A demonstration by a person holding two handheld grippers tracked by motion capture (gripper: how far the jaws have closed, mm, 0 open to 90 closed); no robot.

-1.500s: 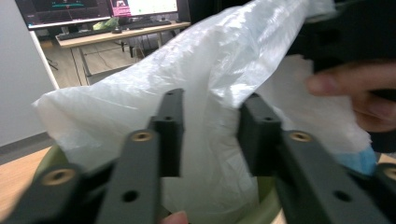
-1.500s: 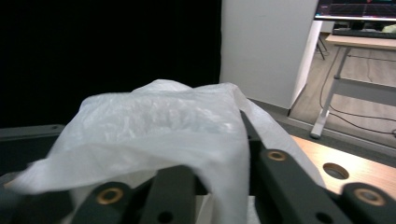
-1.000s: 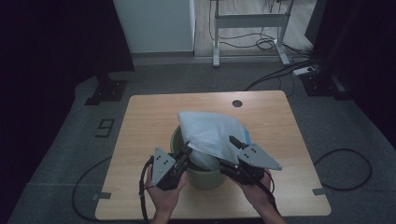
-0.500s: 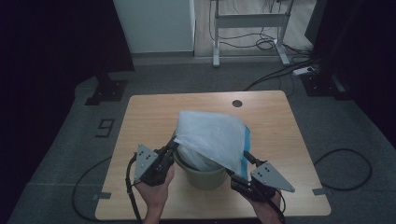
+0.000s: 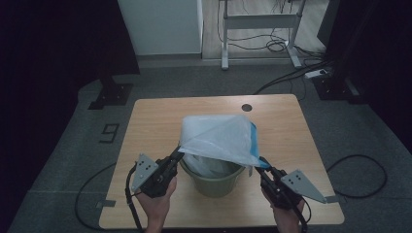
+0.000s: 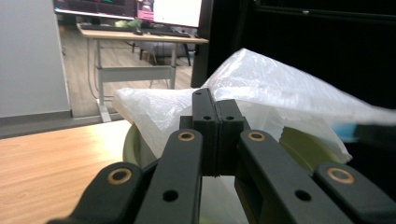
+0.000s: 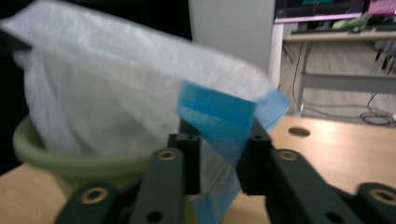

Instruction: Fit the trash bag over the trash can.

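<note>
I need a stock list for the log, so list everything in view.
Bag: one, clear white with a blue band, draped over the bucket.
Bucket: one, olive green, near side of the table.
Table: one, light wood, centre.
Hole: one, dark, far right of the table.
Desk frame: one, white, on the floor behind.
Cables: several, black, on the floor.
Left gripper: one, black, jaws shut on the bag's left corner.
Right gripper: one, black, jaws have just been closing, blue band between them, gap remaining.
</note>
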